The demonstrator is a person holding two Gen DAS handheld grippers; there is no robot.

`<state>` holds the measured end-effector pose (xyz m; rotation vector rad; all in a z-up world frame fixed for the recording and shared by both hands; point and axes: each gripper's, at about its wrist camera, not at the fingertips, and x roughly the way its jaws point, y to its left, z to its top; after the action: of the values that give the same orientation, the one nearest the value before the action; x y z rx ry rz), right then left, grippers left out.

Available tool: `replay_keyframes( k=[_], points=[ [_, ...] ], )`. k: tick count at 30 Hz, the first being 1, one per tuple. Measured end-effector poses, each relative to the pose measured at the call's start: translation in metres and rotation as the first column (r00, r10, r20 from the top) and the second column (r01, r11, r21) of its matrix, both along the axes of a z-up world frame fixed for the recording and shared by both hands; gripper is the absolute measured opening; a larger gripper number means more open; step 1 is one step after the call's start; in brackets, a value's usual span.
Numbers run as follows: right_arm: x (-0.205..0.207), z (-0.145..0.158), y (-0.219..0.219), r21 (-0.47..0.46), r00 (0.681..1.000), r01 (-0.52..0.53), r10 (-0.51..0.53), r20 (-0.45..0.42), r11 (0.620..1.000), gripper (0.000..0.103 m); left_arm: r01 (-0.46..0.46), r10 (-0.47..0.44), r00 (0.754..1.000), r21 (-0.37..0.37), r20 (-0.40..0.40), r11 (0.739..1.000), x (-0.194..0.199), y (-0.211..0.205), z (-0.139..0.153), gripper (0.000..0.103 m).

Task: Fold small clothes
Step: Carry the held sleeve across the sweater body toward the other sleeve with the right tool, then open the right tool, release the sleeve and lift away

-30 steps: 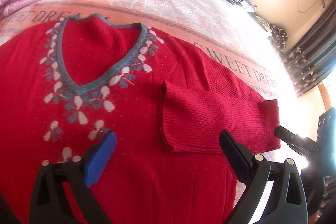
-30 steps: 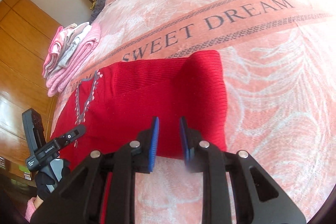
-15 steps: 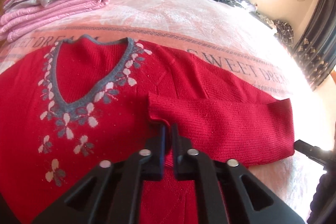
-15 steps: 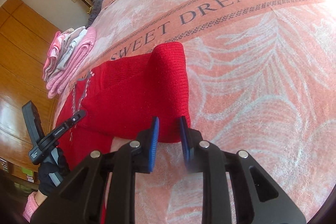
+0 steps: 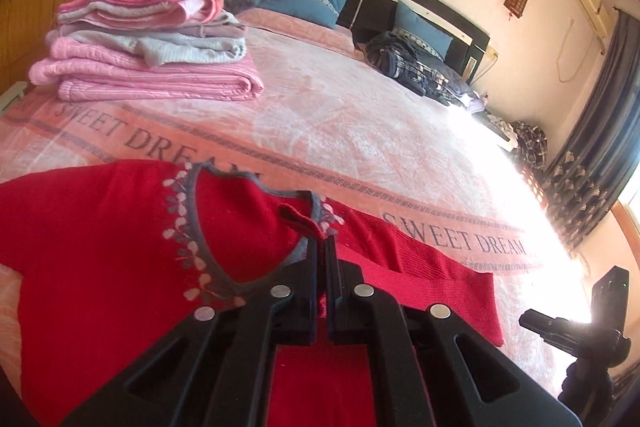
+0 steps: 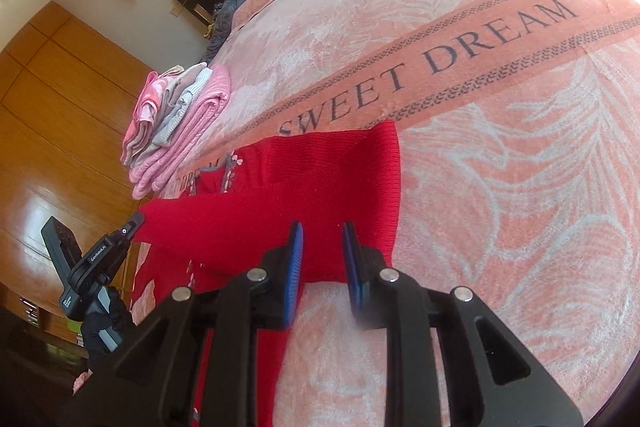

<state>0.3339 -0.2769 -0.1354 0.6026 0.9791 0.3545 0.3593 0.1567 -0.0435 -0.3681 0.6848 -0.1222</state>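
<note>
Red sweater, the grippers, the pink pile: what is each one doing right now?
Sweater: front up on the bed, one sleeve folded across it.
Sleeve: cuff end pinched and raised.
Left gripper: shut on the sleeve.
Right gripper: slightly open, fingers at the sleeve's fold.
Pink pile: folded, stacked.

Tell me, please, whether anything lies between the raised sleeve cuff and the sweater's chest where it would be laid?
Nothing visible does. The left gripper is shut on the sleeve cuff, held just above the red sweater near its grey neckline. The folded pile sits well away.
</note>
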Motion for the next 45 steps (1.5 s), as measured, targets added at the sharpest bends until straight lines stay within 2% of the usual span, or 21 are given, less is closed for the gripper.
replay_keyframes(
  k=[5,12,18,22,25,27,30,33,35,38,41,45],
  points=[
    [0.015,0.002,0.041,-0.017,0.998,-0.058,0.058,-0.001,0.998,0.021,-0.132,0.132,0.991,-0.01,-0.007,0.991,0.002,0.076,0.001,0.003],
    [0.032,-0.004,0.089,-0.031,0.995,-0.102,0.101,-0.021,0.994,0.021,-0.235,0.235,0.972,0.008,-0.014,0.972,-0.005,0.141,-0.006,0.003],
    [0.04,-0.007,0.113,-0.064,0.993,-0.117,0.116,-0.025,0.991,0.021,-0.238,0.24,0.97,0.055,-0.037,0.97,-0.002,0.155,-0.022,0.003],
    [0.044,-0.019,0.115,-0.135,0.992,-0.115,0.108,-0.061,0.984,0.027,-0.214,0.226,0.968,0.112,-0.109,0.97,0.005,0.152,-0.048,0.003],
    [0.046,-0.047,0.112,-0.148,0.983,-0.124,0.101,-0.151,0.981,0.025,-0.2,0.226,0.958,0.152,-0.178,0.968,0.01,0.149,-0.071,0.003],
    [0.042,-0.055,0.107,-0.116,0.986,-0.117,0.102,-0.133,0.986,0.023,-0.202,0.237,0.948,0.173,-0.211,0.964,0.01,0.15,-0.081,0.003],
    [0.042,-0.051,0.102,-0.089,0.984,-0.116,0.102,-0.145,0.989,0.022,-0.257,0.286,0.934,0.155,-0.213,0.954,0.007,0.164,-0.076,0.006],
    [0.039,-0.033,0.098,-0.091,0.989,-0.105,0.094,-0.111,0.99,0.027,-0.315,0.326,0.933,0.094,-0.154,0.944,-0.001,0.179,-0.051,0.007],
    [0.038,-0.018,0.096,-0.061,0.993,-0.097,0.092,-0.08,0.993,0.027,-0.294,0.302,0.947,0.08,-0.113,0.952,-0.004,0.174,-0.035,0.008],
    [0.04,-0.001,0.098,-0.044,0.996,-0.081,0.08,-0.035,0.996,0.029,-0.226,0.232,0.968,0.064,-0.098,0.972,-0.002,0.153,-0.028,0.019],
    [0.042,0.001,0.108,-0.061,0.995,-0.099,0.097,-0.033,0.993,0.029,-0.125,0.131,0.981,0.056,-0.143,0.991,0.006,0.127,-0.04,0.022],
    [0.043,-0.019,0.116,-0.114,0.99,-0.118,0.108,-0.088,0.987,0.031,-0.058,0.071,0.97,0.065,-0.233,0.996,0.014,0.11,-0.073,0.022]
  ],
)
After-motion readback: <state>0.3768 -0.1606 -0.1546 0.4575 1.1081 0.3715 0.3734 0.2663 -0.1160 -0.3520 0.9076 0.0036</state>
